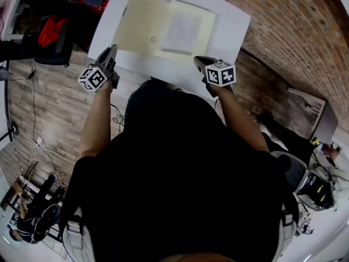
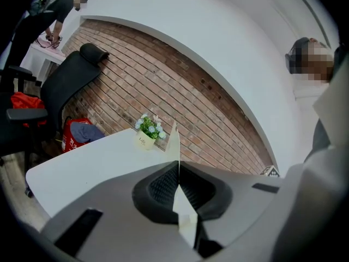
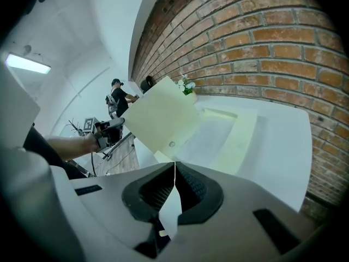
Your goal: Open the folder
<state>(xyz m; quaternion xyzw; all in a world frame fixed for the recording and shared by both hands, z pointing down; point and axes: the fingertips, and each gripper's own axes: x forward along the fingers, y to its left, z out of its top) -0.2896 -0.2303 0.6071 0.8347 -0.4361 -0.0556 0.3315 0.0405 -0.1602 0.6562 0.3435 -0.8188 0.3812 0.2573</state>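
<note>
The pale yellow, thin plastic folder [image 1: 143, 26] lies on the white table [image 1: 232, 21], which is pushed up against a red brick wall [image 3: 262, 48], and the folder is already part open. Its cover [image 3: 158, 116], with a small round snap button [image 3: 172, 144] near one edge, stands tilted up off the lower leaf [image 1: 185, 31], which rests flat on the table with a sheet of paper lying on it. The left gripper [image 1: 112, 52] has its jaws pressed together on the free edge of that raised cover, which its own view shows edge-on as a thin pale blade running between the pads. The right gripper [image 1: 199, 62] is likewise closed on a thin pale sheet at the near side of the folder, which I take to be the edge of the lower leaf, pinned so that it does not lift along with the cover. From here the folder looks very light, springy and smooth, the sort of thing that bows under its own weight and slides out of a loose pinch. I would say a firm hold right at the outer edge of the cover, away from the fold, suits it best. A little white pot of flowers [image 2: 147, 131] stands at the far end of the table, well apart from the folder
</note>
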